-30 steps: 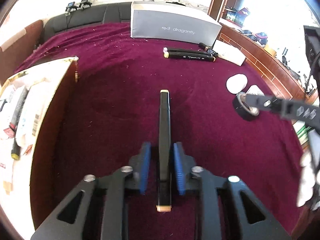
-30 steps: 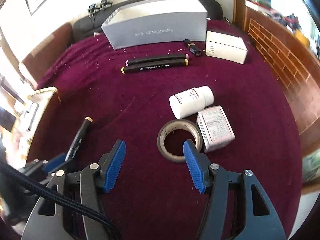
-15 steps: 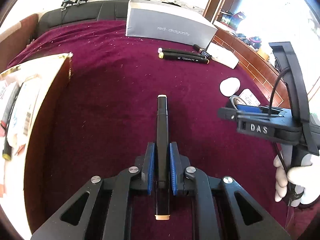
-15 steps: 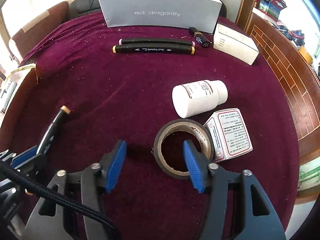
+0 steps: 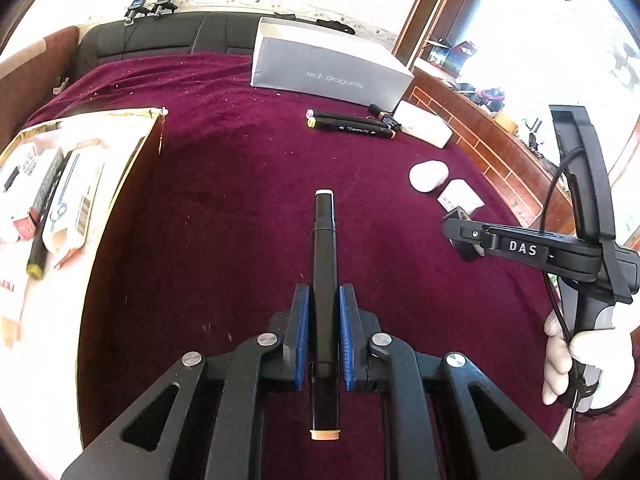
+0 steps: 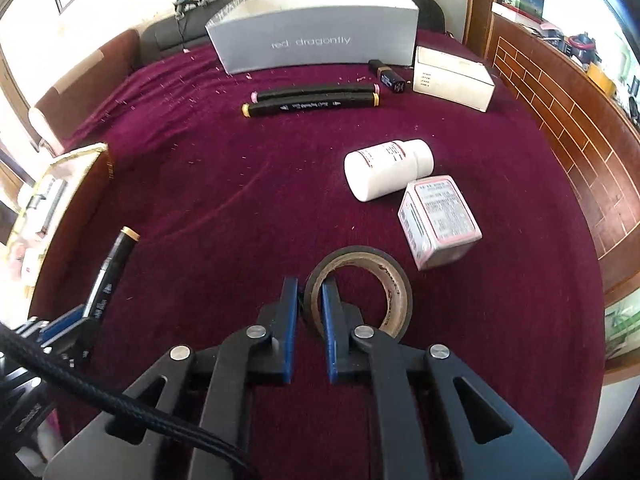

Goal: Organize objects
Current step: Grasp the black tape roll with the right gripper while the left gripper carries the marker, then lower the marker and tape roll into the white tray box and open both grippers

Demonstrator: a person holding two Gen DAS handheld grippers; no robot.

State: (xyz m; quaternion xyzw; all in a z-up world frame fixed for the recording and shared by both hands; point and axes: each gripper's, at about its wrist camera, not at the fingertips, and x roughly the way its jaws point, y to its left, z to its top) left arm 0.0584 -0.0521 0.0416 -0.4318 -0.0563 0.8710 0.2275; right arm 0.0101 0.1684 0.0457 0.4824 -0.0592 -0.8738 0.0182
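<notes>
The right gripper, spread wide half a second earlier, had pinched the near wall of the black tape roll on the maroon cloth. The left gripper stayed clamped on a black marker, held above the cloth. A white pill bottle and small carton lay just beyond the roll; two markers rested before the grey shoebox.

Black grippers w/ blue pads, silver screws, braided cable, "DAS" marking; white glove.
</notes>
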